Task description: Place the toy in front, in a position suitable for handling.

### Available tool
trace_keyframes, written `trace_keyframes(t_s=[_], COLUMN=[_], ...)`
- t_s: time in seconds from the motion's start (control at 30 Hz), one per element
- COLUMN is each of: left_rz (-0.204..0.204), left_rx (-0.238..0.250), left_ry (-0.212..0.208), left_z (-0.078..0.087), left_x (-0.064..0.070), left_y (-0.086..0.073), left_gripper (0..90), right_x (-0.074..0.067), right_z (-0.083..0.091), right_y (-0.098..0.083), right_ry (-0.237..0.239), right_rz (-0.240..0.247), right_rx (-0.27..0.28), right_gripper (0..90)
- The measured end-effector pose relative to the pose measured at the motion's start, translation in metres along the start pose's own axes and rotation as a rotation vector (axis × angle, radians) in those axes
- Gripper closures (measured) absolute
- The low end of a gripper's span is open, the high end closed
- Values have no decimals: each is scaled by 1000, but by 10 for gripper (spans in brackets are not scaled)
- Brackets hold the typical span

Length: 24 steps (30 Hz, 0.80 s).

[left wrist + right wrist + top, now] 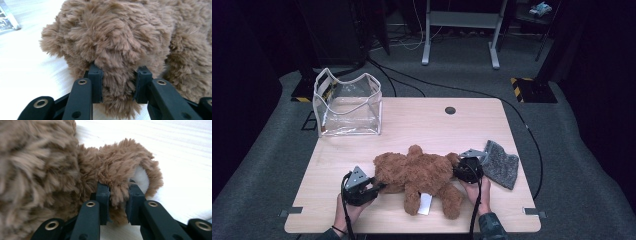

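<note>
A brown plush teddy bear (419,175) lies flat on the wooden table (422,122), near its front edge. My left gripper (379,186) is at the bear's left end. In the left gripper view its jaws press into a thick tuft of the bear's fur (120,37), so the left gripper (118,81) is shut on the bear. My right gripper (457,171) is at the bear's right end. In the right gripper view the right gripper (118,196) pinches a small furry flap with a white inner side (125,170). A white tag (425,204) sticks out under the bear.
A clear plastic bag with white trim (347,105) stands open at the table's back left corner. A grey fuzzy cloth (502,163) lies at the right edge, just beyond my right gripper. A round cable hole (450,110) sits near the back edge.
</note>
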<state>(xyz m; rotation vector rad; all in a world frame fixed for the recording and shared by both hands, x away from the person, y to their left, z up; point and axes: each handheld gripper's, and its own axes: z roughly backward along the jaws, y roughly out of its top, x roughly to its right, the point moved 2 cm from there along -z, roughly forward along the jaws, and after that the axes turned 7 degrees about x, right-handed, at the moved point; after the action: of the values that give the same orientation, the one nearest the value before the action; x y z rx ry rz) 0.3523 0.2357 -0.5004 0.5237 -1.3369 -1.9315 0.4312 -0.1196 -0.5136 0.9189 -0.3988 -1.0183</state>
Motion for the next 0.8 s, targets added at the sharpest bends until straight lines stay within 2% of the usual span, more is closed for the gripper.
trace_keyframes(t_s=[0.03,0.13,0.27,0.4,0.53,0.6,0.7,0.8], left_rz=[4,35,50,54,37,31,47,41], left_rx=[7,18,33,40,51,46,48,45], left_ry=[-2,-19,-36,-49,-41,-42,-43,-42], left_z=[0,-1,0,-3,-10,-15,-21,-28], left_x=[0,0,-2,-3,-4,-7,-9,-11], left_y=[1,5,11,23,34,39,45,49], left_gripper=[683,695,703,703,704,703,703,703], right_x=[0,0,2,7,13,17,22,26], right_z=[1,5,15,22,26,26,26,24], right_y=[1,7,19,34,48,55,62,68], right_ry=[-5,-16,-25,-40,-62,-72,-85,-102], right_rz=[16,16,12,29,31,35,45,40], right_rx=[9,29,53,59,66,71,67,65], right_gripper=[767,771,773,772,772,772,772,772])
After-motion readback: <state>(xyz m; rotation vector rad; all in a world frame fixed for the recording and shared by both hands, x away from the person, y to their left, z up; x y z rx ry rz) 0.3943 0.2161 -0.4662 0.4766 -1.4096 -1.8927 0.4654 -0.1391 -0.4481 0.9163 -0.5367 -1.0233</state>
